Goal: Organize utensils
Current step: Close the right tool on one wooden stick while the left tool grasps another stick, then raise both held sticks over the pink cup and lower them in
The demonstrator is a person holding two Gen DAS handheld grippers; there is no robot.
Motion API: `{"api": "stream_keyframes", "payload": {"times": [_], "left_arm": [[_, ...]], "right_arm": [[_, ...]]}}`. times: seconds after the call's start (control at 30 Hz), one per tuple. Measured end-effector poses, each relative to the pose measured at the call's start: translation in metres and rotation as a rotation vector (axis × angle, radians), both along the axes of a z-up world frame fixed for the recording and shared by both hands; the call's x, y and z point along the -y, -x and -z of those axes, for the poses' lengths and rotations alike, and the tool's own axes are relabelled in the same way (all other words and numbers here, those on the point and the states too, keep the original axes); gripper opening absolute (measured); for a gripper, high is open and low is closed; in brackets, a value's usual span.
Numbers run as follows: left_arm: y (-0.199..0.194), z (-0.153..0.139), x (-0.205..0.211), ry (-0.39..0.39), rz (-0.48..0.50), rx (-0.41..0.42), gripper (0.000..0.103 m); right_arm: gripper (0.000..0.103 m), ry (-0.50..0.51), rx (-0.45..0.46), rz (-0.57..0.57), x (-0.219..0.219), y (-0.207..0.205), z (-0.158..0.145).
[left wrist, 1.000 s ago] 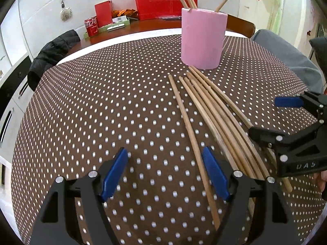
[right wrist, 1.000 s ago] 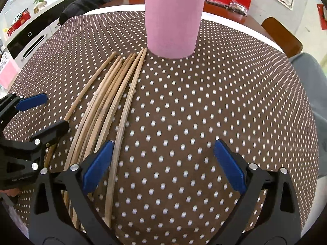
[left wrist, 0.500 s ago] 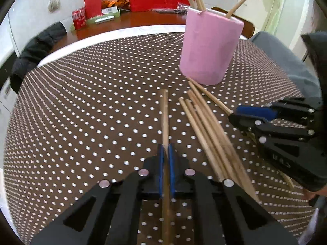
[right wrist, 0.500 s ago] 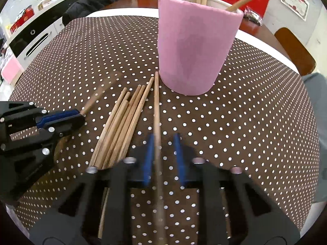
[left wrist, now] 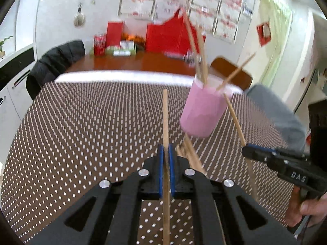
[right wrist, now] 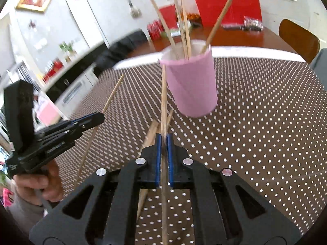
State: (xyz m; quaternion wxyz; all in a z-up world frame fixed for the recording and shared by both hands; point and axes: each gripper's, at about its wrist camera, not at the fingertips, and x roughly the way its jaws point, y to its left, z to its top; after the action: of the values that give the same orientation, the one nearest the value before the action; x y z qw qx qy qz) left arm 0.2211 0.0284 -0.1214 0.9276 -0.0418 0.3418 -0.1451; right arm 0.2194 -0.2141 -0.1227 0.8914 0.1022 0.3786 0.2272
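Above the counter (left wrist: 81, 132): two chopsticks were held clear of the dotted cloth.
Left tongs (left wrist: 166, 169): clamped on one chopstick (left wrist: 165, 118), tip toward the far side.
Right tongs (right wrist: 163, 157): clamped on a second chopstick (right wrist: 163, 102), tip beside the cup wall.
Pink cup (right wrist: 191, 83): upright, far of centre, several sticks inside.
Loose chopsticks (left wrist: 190, 153): lay near the cup's base.
Advice: lift each tip over the rim before tilting; one stick at a time, lest they cross.

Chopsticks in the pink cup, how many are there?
4 stand in the pink cup: one leans left, two stand close together in the middle, one leans right. Shorter ones could be hidden inside.
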Motion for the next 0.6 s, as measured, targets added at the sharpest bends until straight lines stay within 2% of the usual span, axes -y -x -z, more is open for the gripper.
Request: {"api": "stream_keyframes", "payload": {"times": [0.3,0.6], "left_arm": [[0.005,-0.038,0.008,0.063,0.006,0.141,0.005],[-0.006,-0.08,0.018,0.159,0.034,0.294,0.005]], "right_arm": [[0.006,-0.108,0.119,0.02,0.007,0.013,-0.027],[0.006,-0.138,0.243,0.048,0.021,0.009,-0.063]]}}
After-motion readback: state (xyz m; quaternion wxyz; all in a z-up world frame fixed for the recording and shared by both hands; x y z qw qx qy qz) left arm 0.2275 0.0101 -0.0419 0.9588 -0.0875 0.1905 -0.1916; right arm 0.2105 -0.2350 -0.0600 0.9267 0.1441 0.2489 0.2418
